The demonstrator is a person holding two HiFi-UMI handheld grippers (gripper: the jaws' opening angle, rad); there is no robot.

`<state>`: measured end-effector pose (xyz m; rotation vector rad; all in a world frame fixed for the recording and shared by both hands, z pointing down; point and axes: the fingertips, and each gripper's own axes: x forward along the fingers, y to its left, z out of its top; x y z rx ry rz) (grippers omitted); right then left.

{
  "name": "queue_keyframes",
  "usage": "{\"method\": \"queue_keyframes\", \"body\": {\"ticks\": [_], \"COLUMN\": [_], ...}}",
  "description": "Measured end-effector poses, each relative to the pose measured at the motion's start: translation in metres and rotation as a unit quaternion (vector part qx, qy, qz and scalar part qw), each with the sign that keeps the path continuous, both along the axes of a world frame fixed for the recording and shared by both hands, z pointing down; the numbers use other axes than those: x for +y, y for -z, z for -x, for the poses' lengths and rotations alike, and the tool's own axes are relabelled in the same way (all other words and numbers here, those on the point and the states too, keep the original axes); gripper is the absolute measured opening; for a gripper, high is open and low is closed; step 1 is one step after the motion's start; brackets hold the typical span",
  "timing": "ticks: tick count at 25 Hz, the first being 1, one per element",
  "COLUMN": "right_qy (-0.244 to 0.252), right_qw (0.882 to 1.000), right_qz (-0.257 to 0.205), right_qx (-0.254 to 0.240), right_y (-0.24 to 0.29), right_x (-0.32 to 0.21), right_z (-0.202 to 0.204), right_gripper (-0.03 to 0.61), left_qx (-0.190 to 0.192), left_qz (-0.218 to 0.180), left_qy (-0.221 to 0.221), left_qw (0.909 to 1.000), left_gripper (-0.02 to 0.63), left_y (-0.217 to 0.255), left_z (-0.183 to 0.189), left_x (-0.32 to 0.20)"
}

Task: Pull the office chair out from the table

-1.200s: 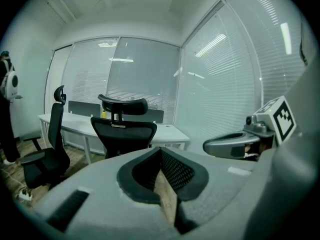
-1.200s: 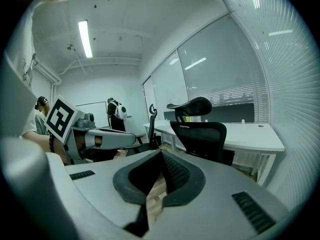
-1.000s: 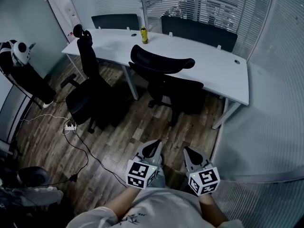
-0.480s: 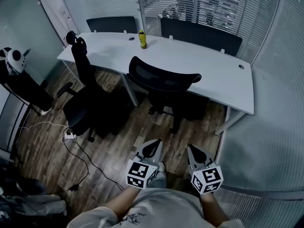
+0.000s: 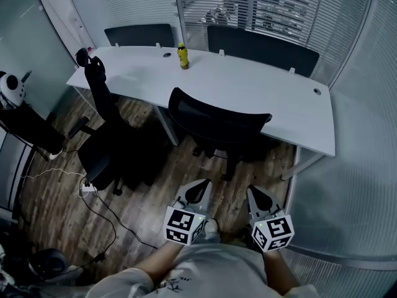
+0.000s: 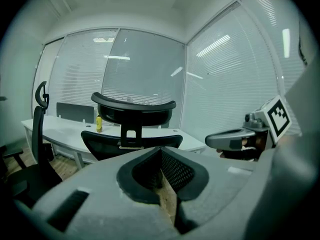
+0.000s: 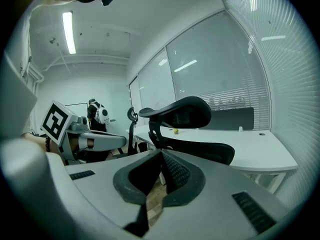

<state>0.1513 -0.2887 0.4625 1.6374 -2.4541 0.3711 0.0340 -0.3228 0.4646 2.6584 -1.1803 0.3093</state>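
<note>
"Where's the office chair [image 5: 218,124]?"

"Pushed in at the near edge of the white table [image 5: 260,89], backrest facing the person."

"And the tools?"

"The left gripper [image 5: 198,191] and the right gripper [image 5: 259,197] each have their jaws pressed together on nothing. They sit side by side, short of the chair and apart from it. A second chair [image 5: 102,135] stands off to the left."

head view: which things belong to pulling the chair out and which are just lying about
Job: office chair, table, left gripper and right gripper, both shut and empty.
Lying about: second chair, yellow bottle, power strip on the floor.
</note>
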Motion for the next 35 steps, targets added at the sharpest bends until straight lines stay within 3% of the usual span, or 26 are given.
{"method": "queue_keyframes", "body": {"ticks": [13,23,27,35], "right_qy": [-0.014,-0.008,-0.01,-0.014], "right_qw": [1.0,1.0,0.999,0.999], "right_qz": [0.006,-0.018,-0.021,-0.025], "right_qx": [0.009,0.024,0.03,0.028], "right_y": [-0.001,0.014,0.019,0.025], "right_x": [-0.026,-0.062,-0.078,-0.103], "right_z": [-0.002,-0.019,-0.034,-0.057], "right_gripper": [0.008,0.009,0.012,0.092], "left_qx": [0.0,-0.002,0.004,0.013], "left_qz": [0.009,0.011,0.016,0.021], "left_qy": [-0.004,0.013,0.023,0.051], "left_qw": [1.0,0.9998,0.9996,0.9984], "left_gripper": [0.012,0.023,0.097,0.272], "left_y": [-0.005,-0.008,-0.007,-0.006], "left_z": [0.006,-0.004,-0.008,-0.008], "left_x": [-0.033,-0.063,-0.077,-0.106]}}
